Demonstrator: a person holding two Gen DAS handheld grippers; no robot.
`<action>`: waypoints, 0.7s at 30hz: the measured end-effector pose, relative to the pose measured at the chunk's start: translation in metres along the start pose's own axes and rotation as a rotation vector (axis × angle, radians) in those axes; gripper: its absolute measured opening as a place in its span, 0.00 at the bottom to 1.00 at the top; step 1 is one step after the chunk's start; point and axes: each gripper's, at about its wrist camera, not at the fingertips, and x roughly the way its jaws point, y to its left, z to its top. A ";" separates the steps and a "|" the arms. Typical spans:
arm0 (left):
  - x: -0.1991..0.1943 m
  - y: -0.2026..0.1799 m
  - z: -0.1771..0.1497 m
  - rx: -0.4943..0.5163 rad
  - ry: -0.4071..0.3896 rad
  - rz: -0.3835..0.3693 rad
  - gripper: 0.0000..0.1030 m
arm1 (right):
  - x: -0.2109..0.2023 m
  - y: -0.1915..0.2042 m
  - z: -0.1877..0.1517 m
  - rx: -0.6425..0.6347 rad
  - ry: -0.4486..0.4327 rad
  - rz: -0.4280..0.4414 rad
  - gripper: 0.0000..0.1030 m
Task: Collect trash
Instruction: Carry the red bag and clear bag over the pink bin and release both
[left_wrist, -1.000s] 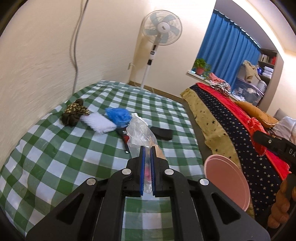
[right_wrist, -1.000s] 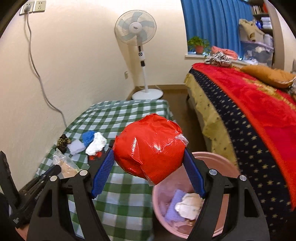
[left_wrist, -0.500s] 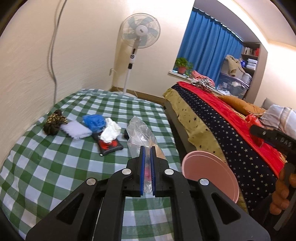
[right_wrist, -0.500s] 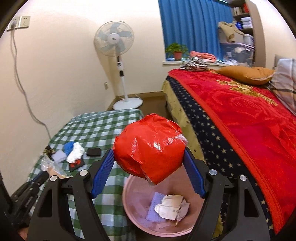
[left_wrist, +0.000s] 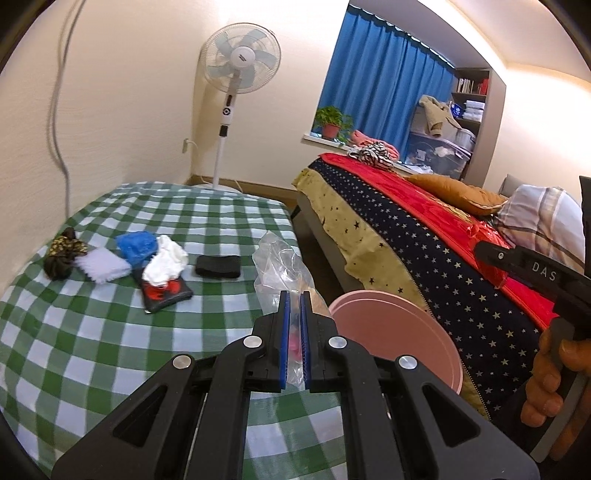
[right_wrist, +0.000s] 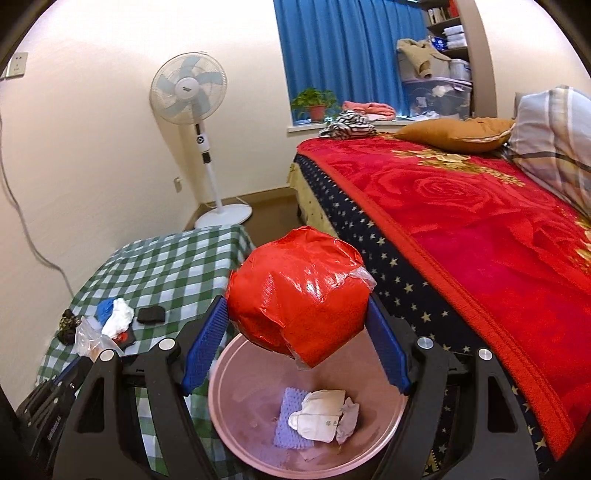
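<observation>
My right gripper (right_wrist: 297, 321) is shut on a crumpled red plastic bag (right_wrist: 297, 295) and holds it right above the pink bin (right_wrist: 229, 417), which holds paper scraps and a purple cloth. My left gripper (left_wrist: 294, 306) is shut on a clear plastic bag (left_wrist: 280, 262) over the checked table (left_wrist: 92, 332), beside the bin's rim (left_wrist: 406, 332). On the table lie a white tissue (left_wrist: 164, 264), a blue wad (left_wrist: 136, 245), a white pad (left_wrist: 103, 266), a dark patterned wad (left_wrist: 61, 253), a black and red packet (left_wrist: 166, 295) and a black item (left_wrist: 218, 266).
A bed with a red blanket (right_wrist: 480, 229) runs along the right, close to the bin. A standing fan (right_wrist: 201, 122) is by the far wall. A cable (left_wrist: 61, 110) hangs down the left wall.
Both grippers have moved right, toward the bed. The red bag now hangs over the middle of the bin. The clear bag has come closer to the bin's rim.
</observation>
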 end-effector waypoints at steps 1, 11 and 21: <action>0.003 -0.003 -0.001 0.001 0.003 -0.005 0.05 | 0.001 -0.001 0.000 0.003 -0.001 -0.005 0.72; 0.029 -0.028 -0.005 0.018 0.028 -0.058 0.05 | 0.011 -0.011 0.000 0.027 0.001 -0.063 0.72; 0.051 -0.051 -0.010 0.028 0.052 -0.129 0.05 | 0.018 -0.013 -0.002 0.031 0.010 -0.096 0.72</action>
